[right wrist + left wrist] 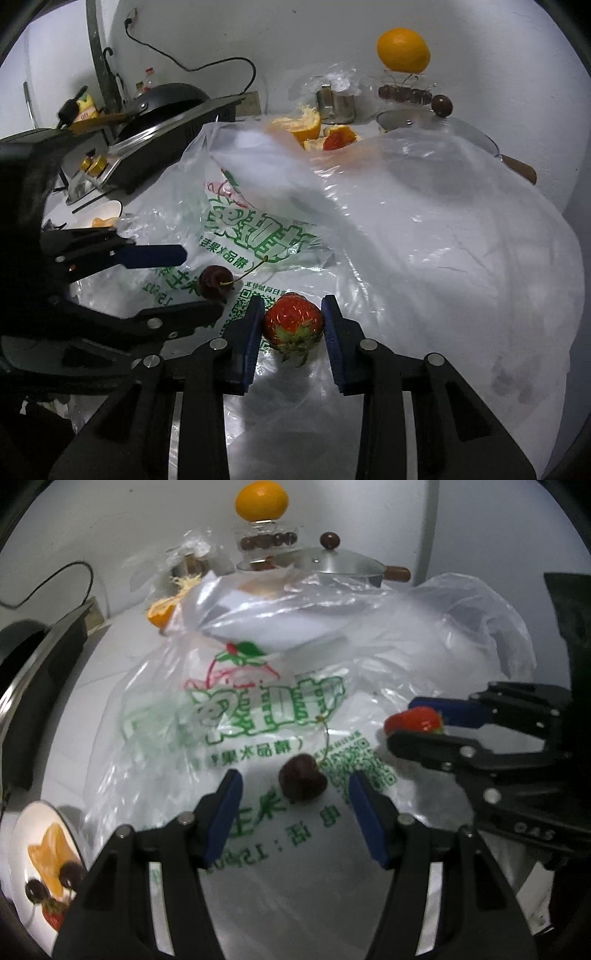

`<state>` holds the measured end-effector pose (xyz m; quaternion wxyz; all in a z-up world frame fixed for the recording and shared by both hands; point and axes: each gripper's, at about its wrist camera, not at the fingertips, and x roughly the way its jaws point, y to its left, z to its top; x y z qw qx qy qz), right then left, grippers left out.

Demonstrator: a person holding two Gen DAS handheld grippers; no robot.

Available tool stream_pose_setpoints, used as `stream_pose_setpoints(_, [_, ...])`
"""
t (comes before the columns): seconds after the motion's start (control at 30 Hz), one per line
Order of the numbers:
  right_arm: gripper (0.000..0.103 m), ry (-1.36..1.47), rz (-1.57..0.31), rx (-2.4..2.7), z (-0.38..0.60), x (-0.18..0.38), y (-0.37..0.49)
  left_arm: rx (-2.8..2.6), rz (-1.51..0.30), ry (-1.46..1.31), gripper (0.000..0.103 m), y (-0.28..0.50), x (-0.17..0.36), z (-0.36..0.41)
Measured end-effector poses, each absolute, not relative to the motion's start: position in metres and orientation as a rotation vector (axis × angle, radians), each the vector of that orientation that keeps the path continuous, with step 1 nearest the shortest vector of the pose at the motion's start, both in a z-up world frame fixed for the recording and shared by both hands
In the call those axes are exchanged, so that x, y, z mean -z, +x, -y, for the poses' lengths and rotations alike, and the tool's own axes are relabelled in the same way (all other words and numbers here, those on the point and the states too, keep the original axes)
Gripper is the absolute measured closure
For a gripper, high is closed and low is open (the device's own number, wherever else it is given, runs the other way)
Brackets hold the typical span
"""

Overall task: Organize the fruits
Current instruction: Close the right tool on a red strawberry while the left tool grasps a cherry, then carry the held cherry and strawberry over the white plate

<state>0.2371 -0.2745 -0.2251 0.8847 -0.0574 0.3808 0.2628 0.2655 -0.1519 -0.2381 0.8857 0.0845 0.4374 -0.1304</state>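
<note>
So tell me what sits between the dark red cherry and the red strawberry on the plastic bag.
Only printed clear plastic bag, no other fruit. The right wrist view shows the dark red cherry and red strawberry apart.

Both grippers are black plastic linkages joined by round silver rivets, with flat blue pads lining the inner faces of the fingers. The right gripper (417, 722) carries raised lettering on its body; the left gripper (201, 278) matches.
</note>
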Motion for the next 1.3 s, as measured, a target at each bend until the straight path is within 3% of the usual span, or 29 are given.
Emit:
stream_pose_setpoints(0.3, [0.069, -0.085, -0.783, -0.572, 0.279, 0.223, 0.236, 0.296, -0.932, 0.216, 0.044, 0.276, 0.251, 0.159])
stream_pose_setpoints(0.43, [0.069, -0.069, -0.789, -0.576, 0.279, 0.226, 0.237, 0.301, -0.918, 0.219, 0.053, 0.276, 0.250, 0.159])
stream_pose_setpoints(0.5, [0.069, -0.063, -0.789, -0.573, 0.280, 0.226, 0.236, 0.305, -0.907, 0.239, 0.066, 0.275, 0.249, 0.161])
stream_pose_setpoints(0.6, [0.069, -0.056, -0.787, -0.566, 0.282, 0.227, 0.235, 0.302, -0.899, 0.241, 0.073, 0.278, 0.248, 0.161])
stream_pose_setpoints(1.3, [0.069, -0.092, -0.730, -0.561, 0.265, 0.199, 0.203, 0.322, -0.804, 0.184, 0.073, 0.227, 0.201, 0.143])
